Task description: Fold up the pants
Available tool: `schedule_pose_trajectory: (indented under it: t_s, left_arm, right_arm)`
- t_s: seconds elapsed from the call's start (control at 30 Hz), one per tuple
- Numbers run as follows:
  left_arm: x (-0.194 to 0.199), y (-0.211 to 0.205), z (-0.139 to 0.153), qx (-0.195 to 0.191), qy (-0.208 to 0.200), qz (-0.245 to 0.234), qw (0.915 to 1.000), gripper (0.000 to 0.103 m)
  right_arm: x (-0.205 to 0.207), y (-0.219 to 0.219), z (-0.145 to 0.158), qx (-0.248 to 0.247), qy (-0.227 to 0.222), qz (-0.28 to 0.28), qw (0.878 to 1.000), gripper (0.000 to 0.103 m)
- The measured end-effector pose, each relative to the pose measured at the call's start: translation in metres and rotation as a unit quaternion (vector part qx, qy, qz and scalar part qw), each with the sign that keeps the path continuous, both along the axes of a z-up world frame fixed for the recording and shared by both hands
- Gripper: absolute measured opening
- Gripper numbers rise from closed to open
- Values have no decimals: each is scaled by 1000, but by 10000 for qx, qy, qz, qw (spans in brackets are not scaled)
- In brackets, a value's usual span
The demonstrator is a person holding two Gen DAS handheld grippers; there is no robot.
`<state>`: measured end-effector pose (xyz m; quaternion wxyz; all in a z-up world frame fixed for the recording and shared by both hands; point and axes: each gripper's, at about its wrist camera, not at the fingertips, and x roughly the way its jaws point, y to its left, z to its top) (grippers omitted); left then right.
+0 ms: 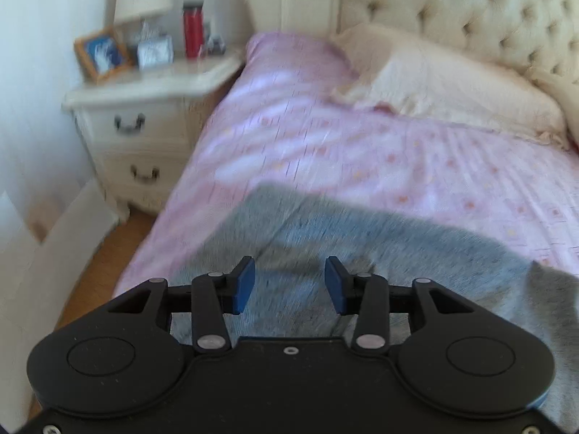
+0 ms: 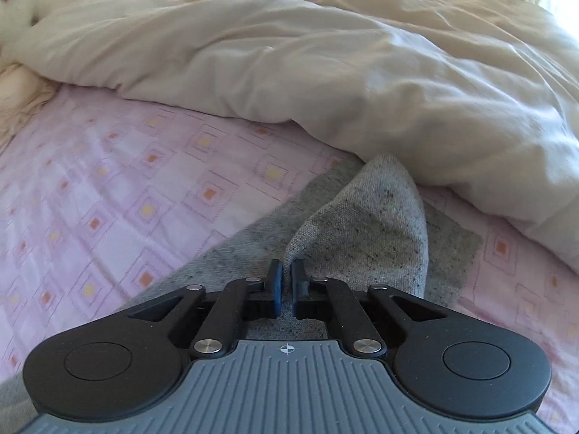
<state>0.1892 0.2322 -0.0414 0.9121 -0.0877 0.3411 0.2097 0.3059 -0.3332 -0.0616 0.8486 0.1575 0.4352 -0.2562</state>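
Your left gripper (image 1: 289,285) at lower centre, fingers spread above the grey pants (image 1: 380,249), your right gripper (image 2: 286,284) pinching a raised fold of pants (image 2: 362,224), pink sheet (image 2: 108,181) beneath, cream duvet (image 2: 325,54) across the upper frame.

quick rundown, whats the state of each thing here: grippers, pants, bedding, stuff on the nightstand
left gripper: open, holding nothing, above the pants
right gripper: shut on a pinched-up fold of the pants
grey pants: lying on the bed, one part lifted into a peak
pink sheet: spread flat
cream duvet: bunched up, its edge touching the pants
red bottle: upright, capped
nightstand drawers: closed
picture frame: standing, tilted back
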Motion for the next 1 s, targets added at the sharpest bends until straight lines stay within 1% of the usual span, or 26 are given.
schedule_pose_trajectory:
  t_s: [0.07, 0.13, 0.2, 0.23, 0.27, 0.3, 0.33, 0.37, 0.4, 0.43, 0.47, 0.53, 0.6, 0.67, 0.7, 0.73, 0.77, 0.8, 0.87, 0.93, 1.0]
  left_arm:
    - [-11, -13, 16, 311, -269, -330, 9986, 51]
    - [-17, -30, 26, 525, -423, -867, 9939, 51]
    - [-19, -52, 33, 659, -526, -1458, 9857, 51]
    - [-17, -65, 35, 741, -494, -1824, 9792, 51]
    - [-15, -79, 37, 829, -439, -2239, 9701, 52]
    - [-13, -94, 39, 922, -390, -2697, 9577, 53]
    - [-12, -109, 42, 1003, -393, -3130, 9436, 56]
    - [-9, -122, 45, 1072, -398, -3500, 9297, 57]
    - [-5, -135, 49, 1137, -404, -3774, 9182, 57]
    - [0, -146, 52, 1171, -431, -3963, 9096, 57]
    - [8, -156, 56, 1144, -455, -4101, 9037, 57]
    - [26, -171, 60, 963, -445, -4363, 8935, 58]
    - [46, -184, 56, 888, -246, -4664, 8798, 57]
    - [55, -200, 47, 919, 8, -5015, 8603, 57]
    - [57, -207, 41, 949, 112, -5156, 8515, 57]
    - [59, -211, 36, 956, 215, -5265, 8445, 57]
    - [61, -214, 31, 932, 312, -5353, 8389, 57]
    - [61, -218, 25, 902, 403, -5401, 8358, 57]
    - [64, -223, 17, 918, 550, -5432, 8327, 57]
    - [66, -226, 11, 1035, 683, -5404, 8322, 57]
    - [70, -229, 3, 1147, 826, -5396, 8300, 57]
  right_arm:
    - [-4, -3, 6, 32, -136, 77, 9999, 5]
    - [-7, -7, 14, 112, -265, 143, 9995, 5]
    - [-12, -10, 23, 217, -415, 171, 9988, 5]
    - [-14, -12, 27, 274, -506, 186, 9982, 5]
    - [-16, -14, 30, 339, -601, 185, 9974, 5]
    - [-18, -18, 34, 407, -699, 177, 9966, 5]
    - [-18, -21, 37, 459, -780, 189, 9957, 5]
    - [-19, -23, 39, 496, -850, 195, 9950, 5]
    - [-18, -26, 41, 539, -888, 204, 9944, 5]
    - [-17, -28, 41, 580, -905, 216, 9940, 5]
    - [-18, -29, 41, 603, -924, 209, 9937, 5]
    - [-19, -33, 41, 697, -1001, 178, 9924, 5]
    - [-20, -38, 41, 787, -1056, 132, 9912, 5]
    - [-23, -41, 42, 813, -1106, 106, 9905, 5]
    - [-24, -42, 42, 814, -1122, 119, 9903, 5]
    - [-24, -43, 42, 815, -1129, 126, 9902, 5]
    - [-25, -44, 41, 823, -1134, 140, 9900, 5]
    - [-26, -45, 41, 835, -1133, 158, 9899, 5]
    - [-28, -46, 40, 857, -1144, 166, 9896, 5]
    - [-30, -47, 39, 856, -1160, 171, 9894, 5]
    - [-31, -48, 38, 842, -1174, 169, 9894, 5]
